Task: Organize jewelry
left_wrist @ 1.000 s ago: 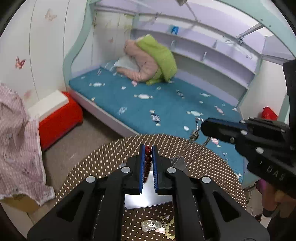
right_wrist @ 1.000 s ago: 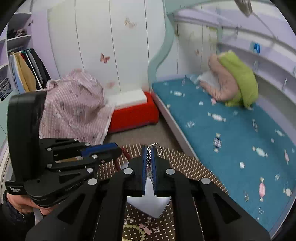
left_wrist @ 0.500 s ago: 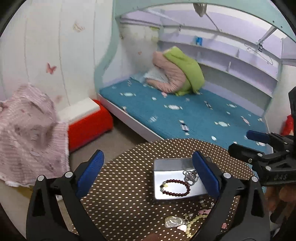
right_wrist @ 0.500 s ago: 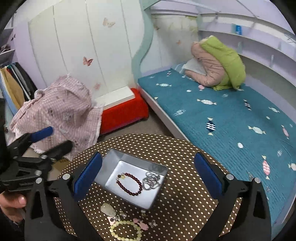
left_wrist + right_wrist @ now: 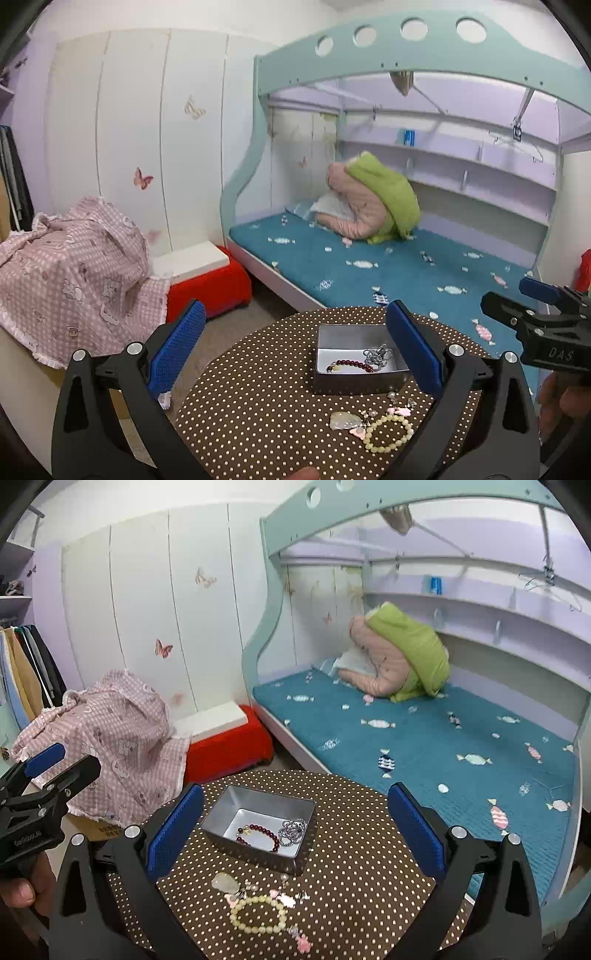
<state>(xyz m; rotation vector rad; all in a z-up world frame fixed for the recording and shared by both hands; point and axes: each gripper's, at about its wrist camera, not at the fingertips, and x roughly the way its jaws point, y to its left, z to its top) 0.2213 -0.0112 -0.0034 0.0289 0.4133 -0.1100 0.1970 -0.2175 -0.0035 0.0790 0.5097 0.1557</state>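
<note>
Grey metal tray [image 5: 258, 845] open-topped near the middle of the dotted surface [image 5: 354, 871], dark red bead bracelet [image 5: 263, 835] lying flat inside it, silver chain [image 5: 292, 830] bunched just beside, pale yellow bead bracelet [image 5: 258, 914] flat by the near edge, translucent pendant [image 5: 225, 882] and small pink charms [image 5: 285, 899] close around

White letters "DAS" on the black body of the right claw [image 5: 535, 306], at three o'clock in the left wrist view, small pale lettering on the left claw [image 5: 55, 764] body, too blurred to read
</note>
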